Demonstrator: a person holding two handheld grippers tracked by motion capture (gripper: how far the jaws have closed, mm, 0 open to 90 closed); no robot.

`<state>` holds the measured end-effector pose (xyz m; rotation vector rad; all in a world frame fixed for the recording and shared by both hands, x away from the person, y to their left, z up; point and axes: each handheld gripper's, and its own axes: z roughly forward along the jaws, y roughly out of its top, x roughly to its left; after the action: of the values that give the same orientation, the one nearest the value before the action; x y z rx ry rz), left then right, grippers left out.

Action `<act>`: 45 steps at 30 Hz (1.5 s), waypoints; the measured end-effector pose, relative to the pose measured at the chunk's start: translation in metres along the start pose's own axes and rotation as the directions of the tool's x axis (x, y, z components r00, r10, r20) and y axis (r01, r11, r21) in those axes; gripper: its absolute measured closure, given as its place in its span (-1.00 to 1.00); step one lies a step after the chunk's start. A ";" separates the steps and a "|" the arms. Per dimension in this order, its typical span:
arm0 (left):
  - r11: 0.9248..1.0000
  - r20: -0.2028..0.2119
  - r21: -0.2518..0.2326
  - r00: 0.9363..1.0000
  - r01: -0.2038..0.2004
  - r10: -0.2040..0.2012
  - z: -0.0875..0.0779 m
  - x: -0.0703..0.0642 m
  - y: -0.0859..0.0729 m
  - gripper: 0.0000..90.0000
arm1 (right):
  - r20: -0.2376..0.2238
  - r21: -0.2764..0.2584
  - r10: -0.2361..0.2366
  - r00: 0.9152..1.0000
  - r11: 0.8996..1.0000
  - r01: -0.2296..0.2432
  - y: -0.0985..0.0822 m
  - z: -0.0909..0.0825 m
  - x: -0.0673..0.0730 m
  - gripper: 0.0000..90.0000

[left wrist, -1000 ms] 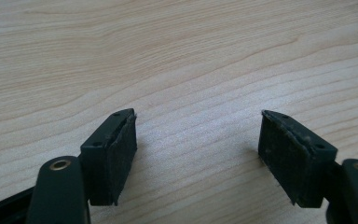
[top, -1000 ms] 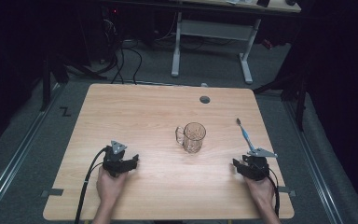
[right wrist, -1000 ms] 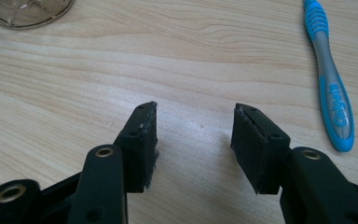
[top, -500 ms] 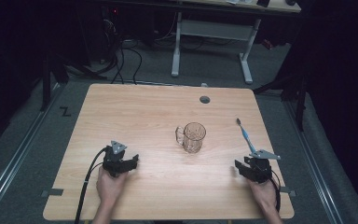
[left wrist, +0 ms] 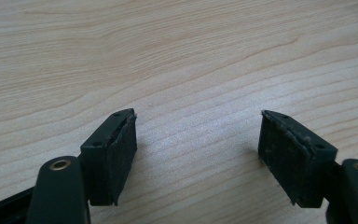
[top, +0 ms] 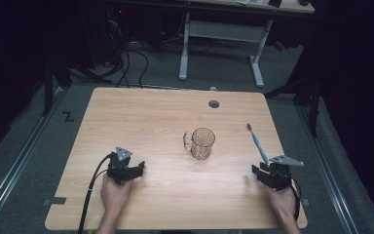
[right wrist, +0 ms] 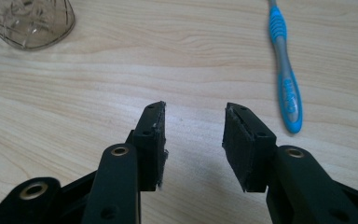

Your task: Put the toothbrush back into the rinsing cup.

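A clear glass mug (top: pixel 202 143) stands upright near the middle of the wooden table (top: pixel 146 117). A blue and grey toothbrush (top: pixel 257 142) lies flat to its right, head pointing away from me. My right gripper (top: pixel 260 172) rests on the table just short of the toothbrush handle. In the right gripper view its jaws (right wrist: pixel 195 126) stand open over bare wood and have just been closing with nothing between them. There the toothbrush (right wrist: pixel 285 79) lies ahead to the right and the mug (right wrist: pixel 30 23) at the top left. My left gripper (top: pixel 135 168) rests at the near left, open (left wrist: pixel 198 135) and empty.
A round grey cable hole (top: pixel 214 104) sits near the table's far edge. Beyond the table stand a white desk frame (top: pixel 253 53) and floor cables (top: pixel 126 58). A black cable (top: pixel 90 195) trails from the left gripper over the near edge.
The right gripper has edged slightly to the right along the near side of the table. The left gripper, the mug and the toothbrush have stayed where they were.
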<state>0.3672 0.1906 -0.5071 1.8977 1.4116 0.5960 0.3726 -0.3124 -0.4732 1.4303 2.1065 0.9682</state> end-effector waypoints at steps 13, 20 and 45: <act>1.000 0.000 0.000 1.000 0.000 0.000 0.000 0.000 0.000 -0.36 | 0.004 0.014 0.029 1.000 0.999 -0.029 0.013 -0.005 -0.014 0.44; 1.000 0.001 0.000 1.000 0.001 -0.001 0.000 0.000 0.000 -0.37 | 0.016 0.037 0.038 0.999 0.999 -0.038 0.016 0.000 -0.021 0.51; 1.000 0.000 0.000 1.000 -0.004 0.004 0.000 0.000 0.000 -0.36 | 0.100 0.106 0.010 0.995 0.994 -0.021 0.048 0.001 -0.047 0.61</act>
<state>0.3674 0.1901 -0.5072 1.9007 1.4085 0.5981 0.4221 -0.3444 -0.4403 1.5167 2.1057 0.7834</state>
